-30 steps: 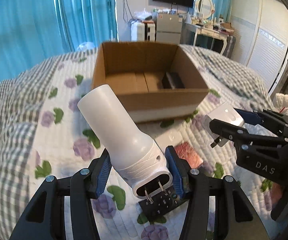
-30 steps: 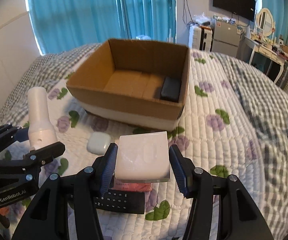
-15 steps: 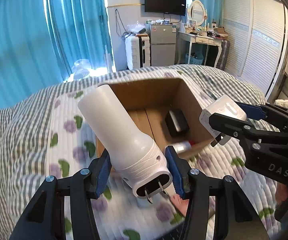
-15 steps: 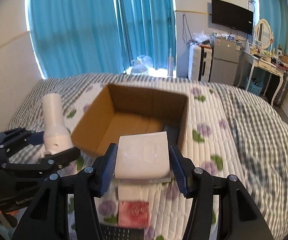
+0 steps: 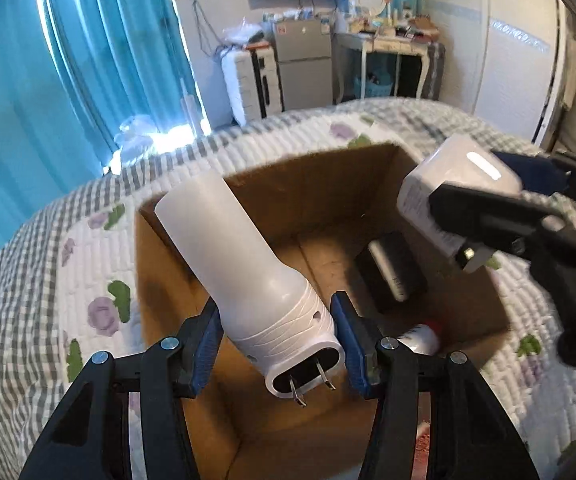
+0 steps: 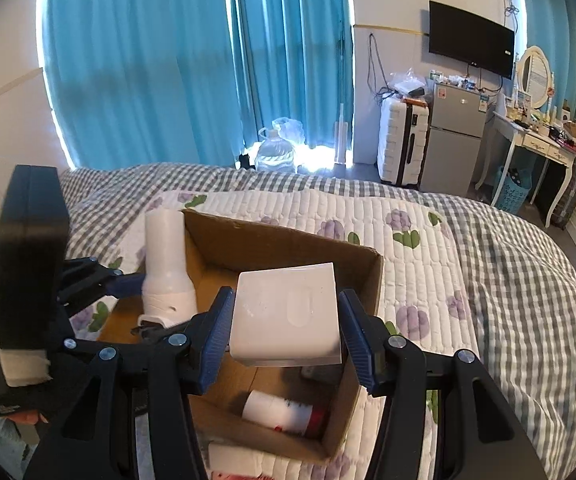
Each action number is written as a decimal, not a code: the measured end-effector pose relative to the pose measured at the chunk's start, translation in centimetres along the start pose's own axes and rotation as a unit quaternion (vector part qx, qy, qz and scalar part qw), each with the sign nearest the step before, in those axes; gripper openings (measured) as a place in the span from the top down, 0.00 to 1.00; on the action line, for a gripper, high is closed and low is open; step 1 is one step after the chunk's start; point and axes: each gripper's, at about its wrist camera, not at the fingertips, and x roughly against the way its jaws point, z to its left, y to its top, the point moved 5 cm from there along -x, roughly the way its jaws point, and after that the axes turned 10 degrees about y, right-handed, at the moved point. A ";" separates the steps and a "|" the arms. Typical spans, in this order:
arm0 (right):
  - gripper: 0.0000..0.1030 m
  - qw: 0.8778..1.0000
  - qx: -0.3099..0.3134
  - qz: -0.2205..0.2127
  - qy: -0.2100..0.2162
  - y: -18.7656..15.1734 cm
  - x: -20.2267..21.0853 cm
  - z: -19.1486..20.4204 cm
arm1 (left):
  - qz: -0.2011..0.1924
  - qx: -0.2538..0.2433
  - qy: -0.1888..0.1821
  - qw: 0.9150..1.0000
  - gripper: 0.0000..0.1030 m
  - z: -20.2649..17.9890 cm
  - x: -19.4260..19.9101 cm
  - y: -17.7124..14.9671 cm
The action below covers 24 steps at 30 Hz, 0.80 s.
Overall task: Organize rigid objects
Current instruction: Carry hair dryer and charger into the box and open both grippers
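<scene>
My left gripper [image 5: 279, 344] is shut on a white cylindrical plug-in lamp [image 5: 243, 264], plug prongs toward the camera, held over the near left part of the open cardboard box [image 5: 159, 272]. My right gripper [image 6: 285, 338] is shut on a white square plug adapter [image 6: 288, 312], held over the box's near right side [image 6: 364, 280]. Each gripper shows in the other view, the lamp [image 6: 165, 272] at left and the adapter [image 5: 456, 188] at right. In the box lie a black block [image 5: 392, 272] and a white bottle with a red cap [image 6: 283, 410].
The box sits on a quilted floral bed cover [image 6: 428, 264] with grey check borders. A red packet [image 5: 420, 448] lies on the bed by the box's near side. Blue curtains [image 6: 167, 60], a suitcase, a small fridge and a dressing table stand beyond the bed.
Both grippers have risen and moved forward with their objects, from in front of the box to above it. The box interior now lies under them. Both grips are unchanged.
</scene>
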 end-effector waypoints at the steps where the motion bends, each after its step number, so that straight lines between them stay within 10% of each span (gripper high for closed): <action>1: 0.49 1.000 -0.004 0.001 0.000 -0.1 -0.5 -0.5 | 0.005 0.001 0.000 1.000 0.47 0.0 -0.6 0.0; 9: 0.49 1.000 -0.028 0.014 0.002 -1.2 -2.7 -3.4 | 0.007 -0.010 -0.018 1.000 0.21 -0.9 -1.6 -0.4; 24: 0.49 1.000 -0.022 0.006 -0.004 -0.7 -1.3 -2.0 | -0.041 0.037 0.033 0.998 0.20 3.0 4.7 -0.4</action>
